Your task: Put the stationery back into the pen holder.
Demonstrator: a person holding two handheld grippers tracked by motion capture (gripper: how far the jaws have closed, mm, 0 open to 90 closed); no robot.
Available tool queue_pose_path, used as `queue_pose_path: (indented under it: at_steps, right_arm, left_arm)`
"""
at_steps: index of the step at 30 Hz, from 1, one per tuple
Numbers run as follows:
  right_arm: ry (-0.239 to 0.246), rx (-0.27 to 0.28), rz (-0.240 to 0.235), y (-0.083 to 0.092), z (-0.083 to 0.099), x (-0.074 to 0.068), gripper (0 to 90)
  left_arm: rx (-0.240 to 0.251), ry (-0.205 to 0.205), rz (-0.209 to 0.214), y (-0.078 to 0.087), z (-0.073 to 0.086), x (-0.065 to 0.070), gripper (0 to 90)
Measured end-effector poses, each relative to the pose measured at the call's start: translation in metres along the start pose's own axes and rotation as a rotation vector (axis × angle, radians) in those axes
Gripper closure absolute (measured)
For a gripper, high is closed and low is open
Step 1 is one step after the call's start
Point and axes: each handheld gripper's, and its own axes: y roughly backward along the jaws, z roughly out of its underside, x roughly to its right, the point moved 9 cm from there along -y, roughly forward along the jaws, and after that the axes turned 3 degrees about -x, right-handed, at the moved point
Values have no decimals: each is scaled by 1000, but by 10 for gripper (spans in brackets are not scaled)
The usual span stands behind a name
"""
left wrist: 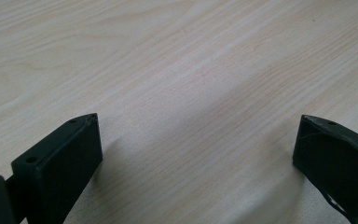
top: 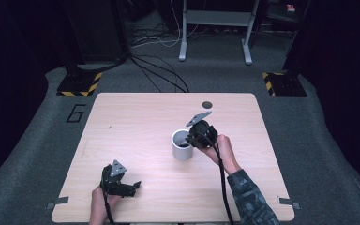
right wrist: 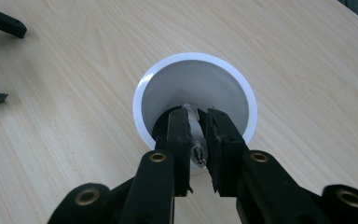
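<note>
A pale wood-grain table (top: 136,122) with rounded corners is seen, most of its top bare, and a white round cup (top: 182,145) is stood right of its middle, well clear of every edge, with a small dark disc (top: 207,104) lying near the far edge. The right gripper (right wrist: 197,123) is reached down into the smooth-walled cup, its black jaws nearly closed on a slim clear tube-like object (right wrist: 196,140) whose nature cannot be told. The left gripper (left wrist: 198,135) is rested low near the table's near edge, left of the cup, its matt black jaws held wide apart over bare wood with nothing between them.
</note>
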Motion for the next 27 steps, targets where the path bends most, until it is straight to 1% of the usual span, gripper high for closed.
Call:
queue_pose_path:
  at_steps: [3, 8, 9, 10, 11, 12, 13, 15, 16, 17, 18, 19, 20, 21, 22, 23, 24, 25, 26, 27]
  right_arm:
    - [-8, 0, 0, 1, 1, 1, 800]
    - [-26, -10, -18, 0, 6, 2, 792]
    - [-29, -10, -19, 0, 7, 2, 772]
    - [-26, -5, -20, 0, 7, 2, 739]
    - [-31, -11, -25, 0, 7, 2, 713]
    - [-38, 1, -19, 1, 8, 3, 622]
    - [-38, 1, -19, 1, 8, 3, 622]
    - [-48, 16, -3, 4, 8, 4, 531]
    - [-62, 33, -5, 7, 9, 4, 411]
    - [-62, 33, -5, 7, 9, 4, 411]
    - [-74, 41, -10, 12, 11, 4, 339]
    - [-74, 41, -10, 12, 11, 4, 339]
    - [-77, 59, -17, 17, 13, 4, 268]
    - [-77, 59, -17, 17, 13, 4, 268]
    - [-78, 62, -13, 19, 15, 4, 248]
    - [-70, 78, -12, 24, 17, 4, 218]
    - [-74, 95, -16, 31, 20, 3, 173]
    - [-74, 95, -16, 31, 20, 3, 173]
    - [-71, 103, -10, 34, 22, 4, 155]
    - [-83, 121, -5, 39, 25, 3, 146]
  left_arm:
    - [-1, 0, 0, 0, 0, 0, 12]
    - [0, -1, 0, 0, 0, 0, 11]
    - [-1, 0, 1, 0, 0, 0, 12]
    - [0, -1, 0, 0, 0, 0, 12]
    - [0, -1, 0, 0, 0, 0, 11]
    - [0, -1, 0, 0, 0, 0, 11]
    - [0, -1, 0, 0, 0, 0, 12]
    - [0, -1, 0, 0, 0, 0, 12]
    - [-1, -1, 1, 0, 0, 0, 12]
    - [-1, -1, 1, 0, 0, 0, 12]
    - [0, 0, 1, 0, 0, 0, 13]
    - [0, 0, 1, 0, 0, 0, 13]
    - [0, 2, 2, 0, 0, 0, 13]
    - [0, 2, 2, 0, 0, 0, 12]
    - [0, -2, 1, 0, 0, 0, 12]
    - [-1, -1, 1, 0, 0, 0, 13]
    - [-1, 0, 2, 0, 0, 0, 13]
    - [0, -1, 0, 0, 0, 0, 13]
    - [0, -3, 0, 0, 0, 0, 13]
    - [0, -3, 0, 0, 0, 0, 13]
